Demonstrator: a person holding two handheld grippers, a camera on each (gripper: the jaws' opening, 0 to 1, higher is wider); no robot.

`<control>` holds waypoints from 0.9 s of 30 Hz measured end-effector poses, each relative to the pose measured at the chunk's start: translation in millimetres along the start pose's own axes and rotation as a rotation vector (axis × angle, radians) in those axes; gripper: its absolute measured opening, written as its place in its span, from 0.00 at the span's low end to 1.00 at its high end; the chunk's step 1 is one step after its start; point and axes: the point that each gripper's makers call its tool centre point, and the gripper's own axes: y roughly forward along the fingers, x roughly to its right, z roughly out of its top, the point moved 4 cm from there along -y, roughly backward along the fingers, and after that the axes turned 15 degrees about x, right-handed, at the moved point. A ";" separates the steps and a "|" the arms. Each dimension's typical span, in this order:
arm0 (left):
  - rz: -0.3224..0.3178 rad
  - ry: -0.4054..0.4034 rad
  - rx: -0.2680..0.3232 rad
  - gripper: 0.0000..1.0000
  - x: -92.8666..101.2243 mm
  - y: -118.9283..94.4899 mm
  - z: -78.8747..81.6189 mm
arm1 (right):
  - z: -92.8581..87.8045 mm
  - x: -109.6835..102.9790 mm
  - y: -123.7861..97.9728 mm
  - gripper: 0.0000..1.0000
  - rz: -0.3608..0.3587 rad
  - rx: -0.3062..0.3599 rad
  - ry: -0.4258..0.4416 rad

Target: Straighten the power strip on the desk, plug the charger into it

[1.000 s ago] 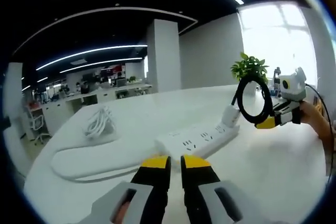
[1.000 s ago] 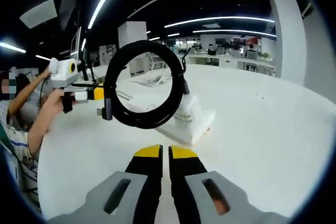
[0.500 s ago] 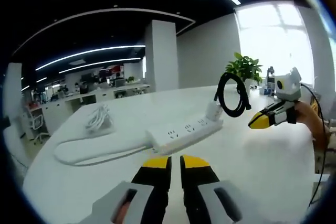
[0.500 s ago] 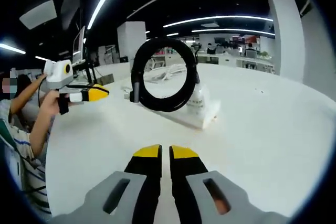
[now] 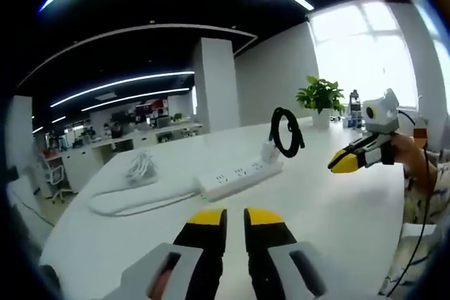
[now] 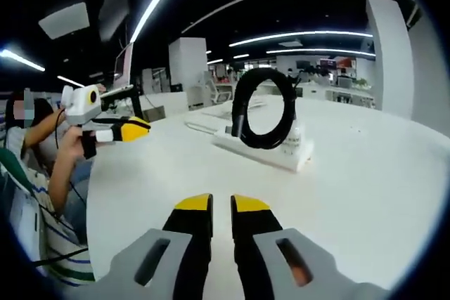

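The white power strip (image 5: 235, 177) lies on the white desk (image 5: 316, 223), its thick cord (image 5: 133, 201) curving off to the left. A white charger (image 5: 269, 151) stands at the strip's far end, and its black cable coil (image 5: 286, 131) rises above it. My left gripper (image 5: 235, 219) is shut on nothing, short of the strip. The right gripper (image 5: 343, 164) hovers to the right of the coil, apart from it. In the right gripper view the strip (image 6: 256, 151), charger (image 6: 295, 142) and coil (image 6: 266, 110) sit ahead of my shut right gripper (image 6: 221, 207). The left gripper (image 6: 137, 130) hangs at the left.
A bundled white cable (image 5: 140, 165) lies on the desk beyond the cord. A potted plant (image 5: 320, 95) stands at the far edge by the window. A seated person (image 6: 42, 152) is beside the desk's left edge in the right gripper view.
Both grippers have drawn back from the strip and the black coil, which look smaller and farther. The coil stands free above the charger, with neither gripper beside it.
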 end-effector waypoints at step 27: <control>0.035 0.028 -0.038 0.19 34.2 -74.9 -19.7 | -2.4 16.8 -13.8 0.20 -0.125 0.001 -0.032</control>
